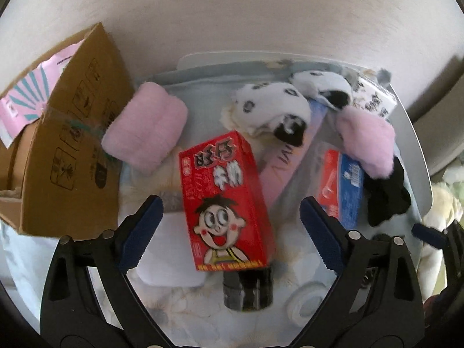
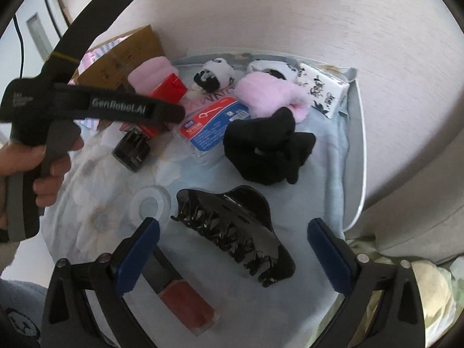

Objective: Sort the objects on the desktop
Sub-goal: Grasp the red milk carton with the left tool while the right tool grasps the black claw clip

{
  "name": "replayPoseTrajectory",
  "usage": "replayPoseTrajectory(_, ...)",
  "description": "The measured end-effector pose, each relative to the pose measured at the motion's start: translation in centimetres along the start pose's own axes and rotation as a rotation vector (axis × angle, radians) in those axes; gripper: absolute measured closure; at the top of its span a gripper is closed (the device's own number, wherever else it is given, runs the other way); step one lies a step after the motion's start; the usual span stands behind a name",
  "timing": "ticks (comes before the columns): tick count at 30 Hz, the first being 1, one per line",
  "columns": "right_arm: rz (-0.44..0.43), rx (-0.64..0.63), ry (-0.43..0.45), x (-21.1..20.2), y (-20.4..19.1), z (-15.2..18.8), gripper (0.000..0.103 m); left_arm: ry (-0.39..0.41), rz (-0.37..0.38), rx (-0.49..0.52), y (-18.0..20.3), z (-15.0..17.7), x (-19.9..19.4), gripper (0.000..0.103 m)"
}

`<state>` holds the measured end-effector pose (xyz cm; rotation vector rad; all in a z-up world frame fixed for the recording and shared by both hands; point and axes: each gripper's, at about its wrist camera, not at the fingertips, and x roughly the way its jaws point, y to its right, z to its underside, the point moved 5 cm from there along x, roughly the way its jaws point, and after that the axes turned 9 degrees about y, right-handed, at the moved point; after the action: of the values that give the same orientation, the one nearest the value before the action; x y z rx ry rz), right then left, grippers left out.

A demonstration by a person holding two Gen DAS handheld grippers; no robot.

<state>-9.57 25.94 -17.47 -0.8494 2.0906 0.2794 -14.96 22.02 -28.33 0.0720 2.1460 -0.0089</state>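
Left tool (image 1: 229,217) spread wide, empty, its blue pads flanking the red snack box (image 1: 223,200) at the centre of the left wrist view without touching it. That carton looks light and stiff with slick printed faces; I'd pinch it across the long flat sides, gently, since thin card can crush. Right tool (image 2: 232,249) also wide and empty, straddling the black hair claw (image 2: 235,232) low in its frame: hard, glossy, slippery, best taken across its smooth back. Cardboard box (image 1: 72,156) waits at left of the surface (image 2: 330,179).
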Motion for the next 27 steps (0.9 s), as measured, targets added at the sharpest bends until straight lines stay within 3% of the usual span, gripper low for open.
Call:
replayPoseTrajectory(2, -0.021, -0.010, -0.003, 0.4, -0.1, 0.0, 0.009, -0.030, -0.009, -0.009, -0.7, 0.1, 0.8, 0.022)
replayPoseTrajectory(6, -0.040, -0.034, 0.004, 0.8, -0.6, -0.3, 0.019, -0.033, 0.025, -0.042, -1.6, 0.3, 0.9, 0.025)
replayPoseTrajectory(8, -0.057, -0.042, -0.007, 1.2, -0.9, -0.4, 0.030, -0.029, 0.044, -0.039, -1.6, 0.2, 0.8, 0.035)
replayPoseTrajectory(11, -0.054, -0.063, 0.005, 1.1, -1.2, -0.5, 0.030, -0.027, 0.096, -0.037, -1.4, 0.0, 0.7, 0.047)
replayPoseTrajectory(20, -0.029, -0.024, 0.022, 0.5, -1.1, -0.5, 0.031, 0.016, 0.109, -0.023, -2.4, -0.9, -0.8, 0.048)
replayPoseTrajectory(27, -0.003, 0.031, 0.029, -1.9, -1.1, -1.8, 0.031, 0.055, 0.153, 0.012, -2.7, -2.9, -4.5, 0.048)
